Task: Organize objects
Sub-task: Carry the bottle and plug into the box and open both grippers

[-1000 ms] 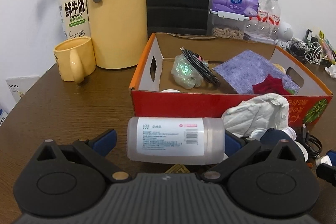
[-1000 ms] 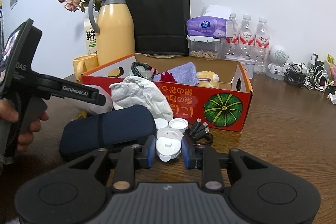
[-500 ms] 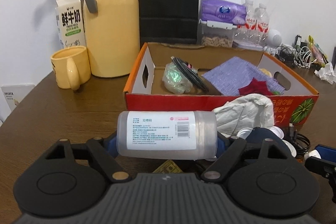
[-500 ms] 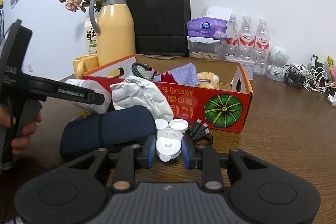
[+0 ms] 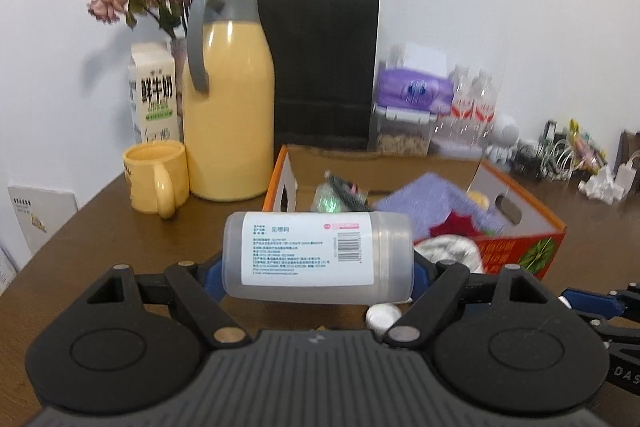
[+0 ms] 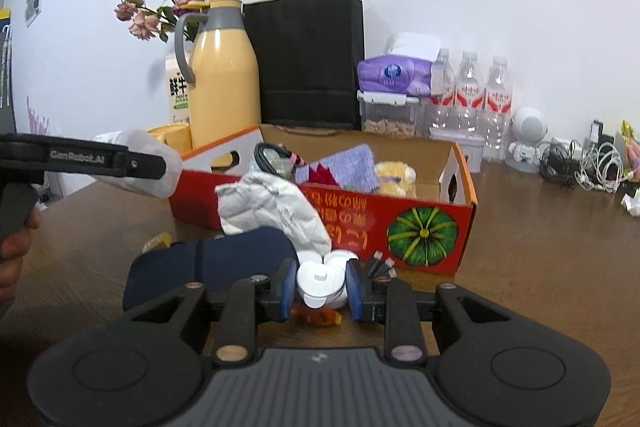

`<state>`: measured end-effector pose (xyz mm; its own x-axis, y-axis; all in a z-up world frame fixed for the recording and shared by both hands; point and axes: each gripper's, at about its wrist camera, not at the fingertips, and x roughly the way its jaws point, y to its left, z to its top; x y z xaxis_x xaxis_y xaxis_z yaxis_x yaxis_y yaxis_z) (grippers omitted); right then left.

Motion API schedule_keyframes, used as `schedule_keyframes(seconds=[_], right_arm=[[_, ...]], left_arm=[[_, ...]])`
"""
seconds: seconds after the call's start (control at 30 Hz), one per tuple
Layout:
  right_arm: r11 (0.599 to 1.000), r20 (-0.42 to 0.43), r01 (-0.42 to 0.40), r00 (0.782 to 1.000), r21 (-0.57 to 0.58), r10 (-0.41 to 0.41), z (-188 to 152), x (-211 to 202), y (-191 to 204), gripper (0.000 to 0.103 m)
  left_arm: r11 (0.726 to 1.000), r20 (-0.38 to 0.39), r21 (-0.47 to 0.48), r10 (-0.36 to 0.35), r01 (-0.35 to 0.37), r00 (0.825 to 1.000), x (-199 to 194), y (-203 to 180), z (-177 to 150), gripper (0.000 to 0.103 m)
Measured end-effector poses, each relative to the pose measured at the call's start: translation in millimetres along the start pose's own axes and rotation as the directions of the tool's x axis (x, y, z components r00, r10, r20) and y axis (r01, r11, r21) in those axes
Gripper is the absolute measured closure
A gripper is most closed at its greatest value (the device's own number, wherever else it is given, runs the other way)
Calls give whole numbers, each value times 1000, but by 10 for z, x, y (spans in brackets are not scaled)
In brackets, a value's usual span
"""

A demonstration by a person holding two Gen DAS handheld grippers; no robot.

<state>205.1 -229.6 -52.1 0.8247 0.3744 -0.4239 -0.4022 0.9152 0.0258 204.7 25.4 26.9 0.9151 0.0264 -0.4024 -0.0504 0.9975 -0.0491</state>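
Lifted since a second ago, the bottle (image 5: pixel 318 258) now hangs above the table, clamped end to end in the left gripper (image 5: pixel 318 277), its long axis crosswise to the fingers. Ahead and lower sits the box (image 5: pixel 516 227), nearer this hand. The right gripper (image 6: pixel 320 285) pinches a white cap (image 6: pixel 320 281).

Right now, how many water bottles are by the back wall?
3, upright in a row right of the purple tissue pack: left bottle, middle bottle, right bottle. More could be hidden behind them; I cannot tell.
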Motion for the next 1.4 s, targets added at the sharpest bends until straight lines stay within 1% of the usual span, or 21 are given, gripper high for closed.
schedule_keyframes(seconds=[0.13, 0.33, 0.43, 0.6, 0.77, 0.9, 1.03, 1.23, 1.37, 1.4], right_arm=[[1000, 33, 2, 999, -18, -1, 135, -31, -9, 78], [999, 98, 23, 995, -50, -18, 438, 18, -50, 78], [998, 127, 31, 992, -55, -24, 633, 126, -84, 78], [998, 149, 48, 988, -51, -40, 882, 417, -161, 78], [996, 121, 83, 989, -21, -80, 1008, 861, -287, 78], [990, 111, 138, 985, -16, -135, 1044, 1231, -369, 78], [990, 76, 140, 987, 13, -141, 1041, 1521, -481, 78], [991, 38, 131, 990, 41, -132, 973, 1632, -605, 78], [990, 36, 131, 990, 51, -133, 976, 1603, -632, 77], [990, 36, 131, 991, 53, -133, 970, 1596, -635, 75]], left_arm=[[1000, 48, -2, -12, 12, 999, -70, -47, 153, 20], [1000, 97, -8, -21, 21, 995, 20, -163, 411, 20], [999, 100, -24, -19, 22, 995, 149, -201, 508, 20], [999, 79, -50, -11, 15, 997, 455, -247, 596, 20], [999, 43, -46, 16, -14, 999, 841, -304, 597, 20], [999, 2, -40, 34, -34, 999, 1128, -312, 575, 20], [998, -17, -27, 48, -49, 999, 1336, -311, 566, 20], [998, -41, 5, 59, -59, 997, 1452, -327, 485, 20], [997, -30, 22, 78, -77, 997, 1416, -341, 468, 19], [996, -21, 25, 84, -83, 996, 1397, -346, 470, 17]])
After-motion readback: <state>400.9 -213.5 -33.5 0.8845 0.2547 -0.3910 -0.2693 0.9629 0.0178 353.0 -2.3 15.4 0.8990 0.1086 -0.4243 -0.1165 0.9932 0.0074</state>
